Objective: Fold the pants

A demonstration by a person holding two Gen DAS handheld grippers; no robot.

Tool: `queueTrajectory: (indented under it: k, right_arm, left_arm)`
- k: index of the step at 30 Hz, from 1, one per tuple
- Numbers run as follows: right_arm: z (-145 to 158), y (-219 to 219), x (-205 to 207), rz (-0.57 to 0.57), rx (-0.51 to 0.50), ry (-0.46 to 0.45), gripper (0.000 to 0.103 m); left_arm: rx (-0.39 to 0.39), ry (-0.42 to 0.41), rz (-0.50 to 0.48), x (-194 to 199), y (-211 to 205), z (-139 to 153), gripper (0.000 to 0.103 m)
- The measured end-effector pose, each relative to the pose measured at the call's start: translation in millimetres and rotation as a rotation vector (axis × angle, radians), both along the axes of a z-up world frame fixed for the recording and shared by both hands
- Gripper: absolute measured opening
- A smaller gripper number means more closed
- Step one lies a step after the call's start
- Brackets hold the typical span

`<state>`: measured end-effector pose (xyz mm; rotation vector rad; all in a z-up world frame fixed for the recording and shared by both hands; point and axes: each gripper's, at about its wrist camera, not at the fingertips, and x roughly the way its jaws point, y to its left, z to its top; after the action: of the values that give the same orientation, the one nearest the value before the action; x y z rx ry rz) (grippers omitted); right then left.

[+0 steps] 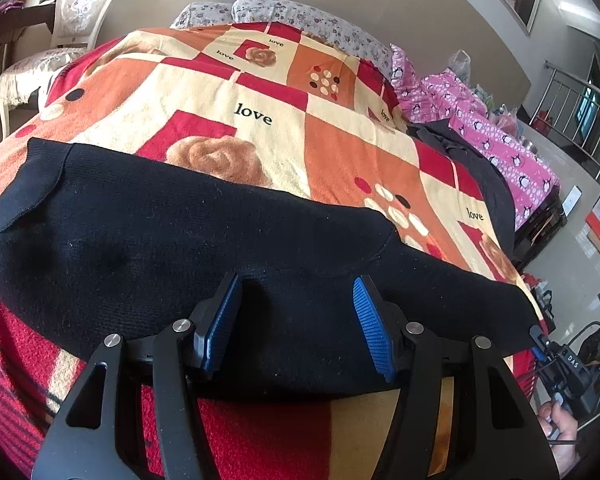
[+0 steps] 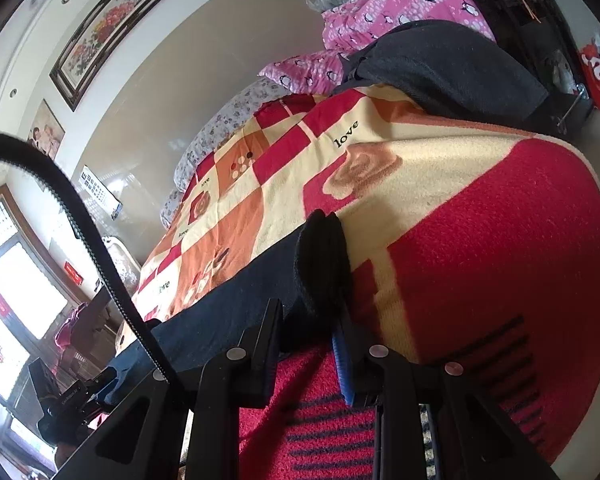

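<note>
Only the right wrist view shows the pants [image 2: 324,264] cuff.

pants [image 1: 180,236]: black matt knit cloth, fine ribbed weave, flecked with lint
blanket [image 1: 332,148]: fuzzy, napped cloth covering the bed
left hand-held gripper [image 1: 298,324]: matt black plastic, ridged blue pads, bright metal pins
wall [image 1: 380,4]: smooth, glossy
quilt [image 1: 512,152]: pink printed cloth
</note>
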<state>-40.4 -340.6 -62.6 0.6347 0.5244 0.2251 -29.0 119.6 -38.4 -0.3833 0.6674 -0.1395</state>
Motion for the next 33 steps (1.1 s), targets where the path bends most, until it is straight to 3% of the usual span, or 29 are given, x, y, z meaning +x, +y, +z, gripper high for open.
queueTrajectory:
  k: [6,9,14,19,24,26,33]
  right_arm:
    - [7,11,1,-0.014,-0.099,0.016,0.024]
    - [11,19,3,-0.015,-0.157,0.029,0.027]
    - [18,38,4,-0.017,-0.281,0.047,0.04]
    - [17,40,1,0.046,-0.258,-0.006,0.067]
    - [19,50,4,0.043,-0.317,0.008,0.07]
    - [20,56,5,0.056,-0.341,0.009,0.076]
    - [17,52,4,0.067,-0.308,-0.01,0.079]
  left_arm:
    - [-0.026,-0.016,0.004,-1,3,-4,0.058]
    - [0.007,-0.017,0.006,-1,-1,-4,0.06]
    - [0.072,-0.019,-0.017,1,-13,-2,0.07]
    - [0.1,-0.018,-0.023,3,-18,-3,0.075]
    - [0.032,-0.033,-0.037,3,-8,-4,0.075]
    - [0.011,-0.038,-0.042,2,-6,-4,0.075]
    - [0.048,-0.033,-0.04,2,-12,-3,0.075]
